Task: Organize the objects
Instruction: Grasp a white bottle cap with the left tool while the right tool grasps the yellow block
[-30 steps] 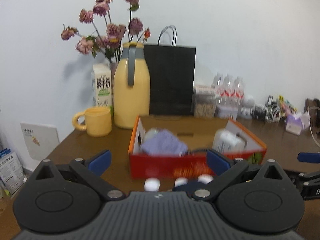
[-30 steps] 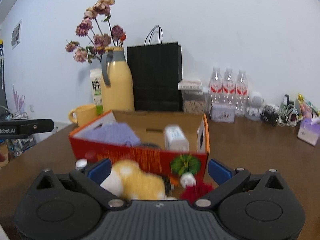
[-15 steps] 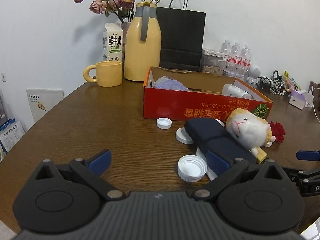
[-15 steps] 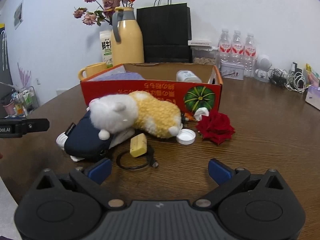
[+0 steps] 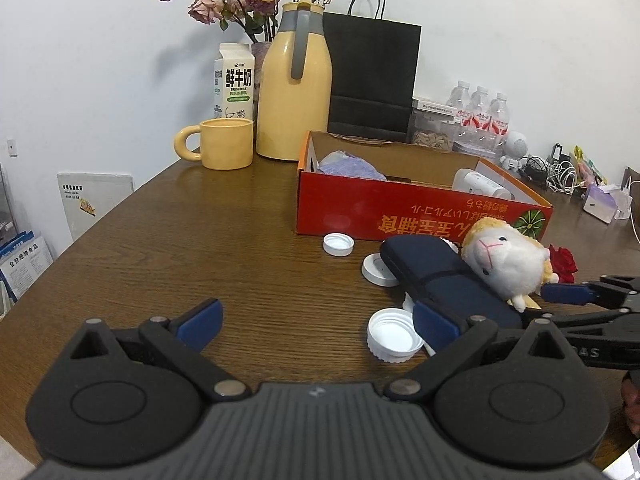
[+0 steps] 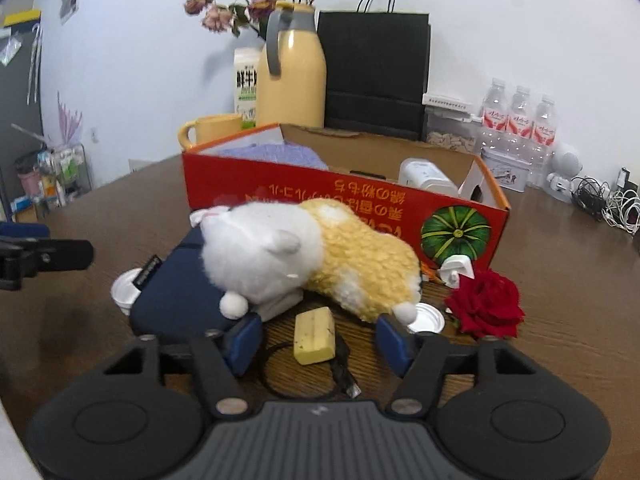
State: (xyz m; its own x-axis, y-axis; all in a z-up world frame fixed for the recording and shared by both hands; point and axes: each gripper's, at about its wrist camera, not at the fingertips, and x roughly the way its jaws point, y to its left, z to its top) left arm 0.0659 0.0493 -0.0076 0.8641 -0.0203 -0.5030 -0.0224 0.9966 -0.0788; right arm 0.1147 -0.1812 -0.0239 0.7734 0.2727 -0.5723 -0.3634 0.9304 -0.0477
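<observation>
- Right hand-held gripper (image 6: 320,336) of mine sits low over the counter (image 6: 560,300), its jaws half apart and just now closing; the small yellow block (image 6: 314,335) lies between the blue pads without either pad touching it, and a black cable loop (image 6: 280,376) curls under and around that block
- Just beyond those pads lies the plush hamster (image 6: 312,256), white head to the left and yellow body to the right; its head rests on the dark blue case (image 6: 176,300), which lies flat on the counter
- To the right of the hamster a red rose (image 6: 486,306) lies on the wood, with a white cap (image 6: 428,319) between rose and hamster's rear
- My left hand-held gripper (image 5: 316,322) hangs with jaws wide apart and nothing between them; a white lid (image 5: 394,335), open side up, lies just beside its right pad, touching the near end of the case
- Two more white lids (image 5: 338,244) lie nearer the red cardboard box (image 5: 400,212), which stands farther back on the counter; inside it I see a purple cloth (image 5: 352,168) at the left end and a white bottle (image 5: 482,186) lying at the right end
- Behind the box stand a yellow mug (image 5: 224,143), a yellow thermos jug (image 5: 294,88), a milk carton (image 5: 235,80) and a black paper bag (image 5: 370,80)
</observation>
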